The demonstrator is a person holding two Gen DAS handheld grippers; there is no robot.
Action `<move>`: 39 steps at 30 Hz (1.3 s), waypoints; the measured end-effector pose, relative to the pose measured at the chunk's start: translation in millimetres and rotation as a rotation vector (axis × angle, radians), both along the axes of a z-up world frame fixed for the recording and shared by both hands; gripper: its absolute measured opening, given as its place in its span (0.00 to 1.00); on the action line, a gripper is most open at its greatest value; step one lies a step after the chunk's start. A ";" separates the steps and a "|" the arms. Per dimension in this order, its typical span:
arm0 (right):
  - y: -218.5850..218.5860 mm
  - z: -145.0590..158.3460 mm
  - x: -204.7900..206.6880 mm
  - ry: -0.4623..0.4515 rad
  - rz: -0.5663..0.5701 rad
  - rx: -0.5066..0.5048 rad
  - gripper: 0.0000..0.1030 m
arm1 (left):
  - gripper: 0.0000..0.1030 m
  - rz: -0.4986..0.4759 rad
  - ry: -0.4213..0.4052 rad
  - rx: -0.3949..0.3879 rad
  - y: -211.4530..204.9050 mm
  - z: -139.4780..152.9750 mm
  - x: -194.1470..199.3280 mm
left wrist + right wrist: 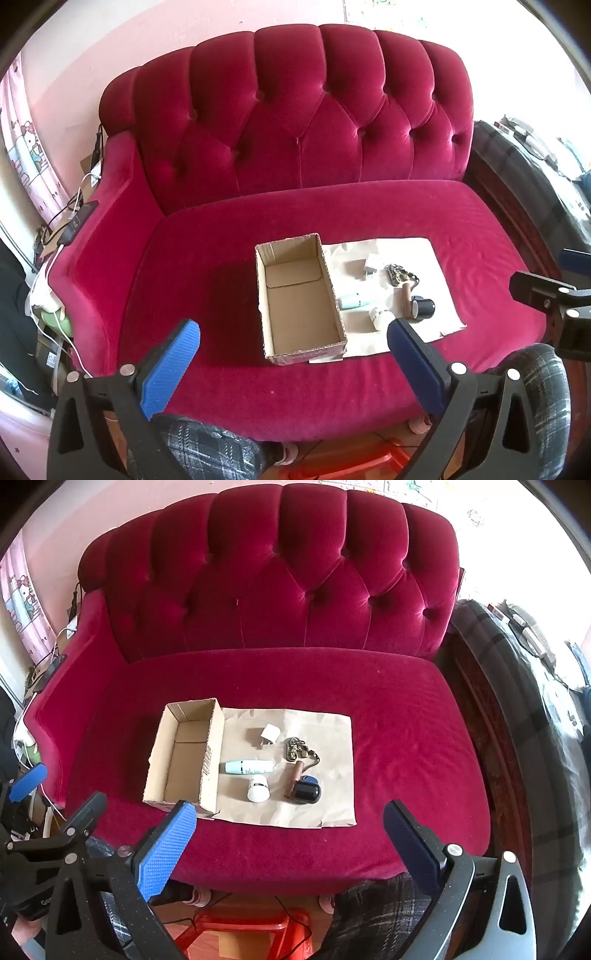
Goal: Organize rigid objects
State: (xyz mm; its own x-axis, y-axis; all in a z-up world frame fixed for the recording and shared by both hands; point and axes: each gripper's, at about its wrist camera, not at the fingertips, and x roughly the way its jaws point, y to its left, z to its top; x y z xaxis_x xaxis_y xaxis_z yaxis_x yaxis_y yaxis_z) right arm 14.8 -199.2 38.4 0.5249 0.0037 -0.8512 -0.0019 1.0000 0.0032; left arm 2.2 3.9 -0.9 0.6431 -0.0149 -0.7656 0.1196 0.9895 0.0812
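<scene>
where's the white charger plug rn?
In the right wrist view, the white charger plug lies on the brown paper sheet, right of the cardboard box, behind the pale blue tube, left of the keychain.

Tufted crimson velvet sofa (pixel 295 155) against a pink wall (pixel 122 40), brightly daylit

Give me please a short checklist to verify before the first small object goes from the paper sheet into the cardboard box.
1. Open brown cardboard box holds nothing: ok.
2. Box stands upright on the red velvet sofa seat, beside the beige paper sheet: ok.
3. Left gripper open, nothing between its blue pads: ok.
4. Right gripper open, nothing held: ok.
5. Pale blue and white tube, white round jar and white charger plug lie apart, free to grasp: ok.
6. Brown wooden cylinder free of the dark blue round case and the metal keychain: cannot tell.
</scene>
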 end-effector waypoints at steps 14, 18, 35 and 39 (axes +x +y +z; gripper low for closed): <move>0.2 -0.3 1.1 0.000 -0.005 0.002 1.00 | 1.00 0.003 0.004 0.004 -1.5 0.3 -0.1; 0.1 -0.4 1.3 0.000 -0.005 0.001 1.00 | 1.00 0.002 0.004 0.002 -0.9 0.0 0.3; 0.3 -1.1 3.8 0.002 -0.007 0.004 1.00 | 1.00 0.008 0.014 -0.009 0.8 -0.4 2.6; 1.1 -1.3 3.9 0.003 -0.010 0.003 1.00 | 1.00 0.009 0.014 -0.013 1.1 -0.2 2.9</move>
State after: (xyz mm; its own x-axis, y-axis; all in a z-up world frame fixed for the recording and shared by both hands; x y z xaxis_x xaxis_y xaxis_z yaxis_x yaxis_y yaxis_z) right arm 18.7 -198.1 37.1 0.5225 0.0011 -0.8527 0.0084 0.9999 0.0064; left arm 5.1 5.0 -1.1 0.6323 -0.0190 -0.7745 0.1115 0.9915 0.0667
